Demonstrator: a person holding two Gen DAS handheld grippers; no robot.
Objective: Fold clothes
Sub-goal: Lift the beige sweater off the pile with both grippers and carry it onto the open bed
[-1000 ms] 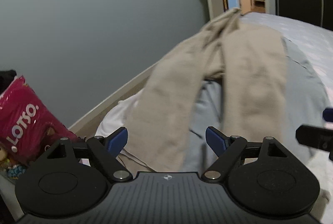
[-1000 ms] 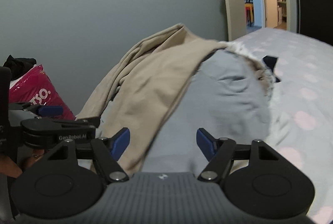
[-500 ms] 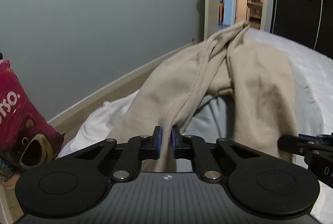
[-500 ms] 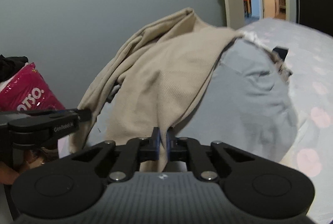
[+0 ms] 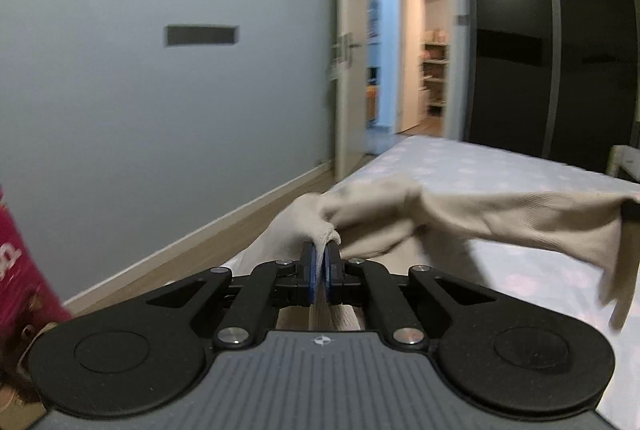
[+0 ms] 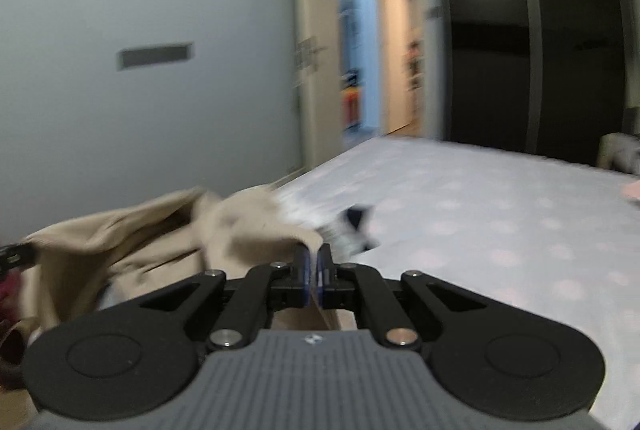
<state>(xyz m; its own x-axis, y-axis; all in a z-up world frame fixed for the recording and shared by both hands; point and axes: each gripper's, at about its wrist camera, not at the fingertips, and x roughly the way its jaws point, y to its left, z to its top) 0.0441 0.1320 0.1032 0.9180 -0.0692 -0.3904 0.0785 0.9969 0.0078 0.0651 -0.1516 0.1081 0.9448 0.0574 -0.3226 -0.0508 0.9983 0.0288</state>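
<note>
While both sets of jaws are pinching beige cloth, the left gripper point(image 5: 320, 262) and right gripper point(image 6: 313, 266) are holding the garment point(image 5: 500, 218) stretched between them above the near left edge of the bed point(image 6: 500, 214).

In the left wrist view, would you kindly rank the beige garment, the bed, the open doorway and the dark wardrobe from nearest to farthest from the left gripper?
1. Beige garment: clamped in the left gripper, stretching right.
2. Bed: ahead, to the right, under the garment.
3. Open doorway and dark wardrobe: both past the bed's far end, doorway centre, wardrobe right; too close to rank.
</note>
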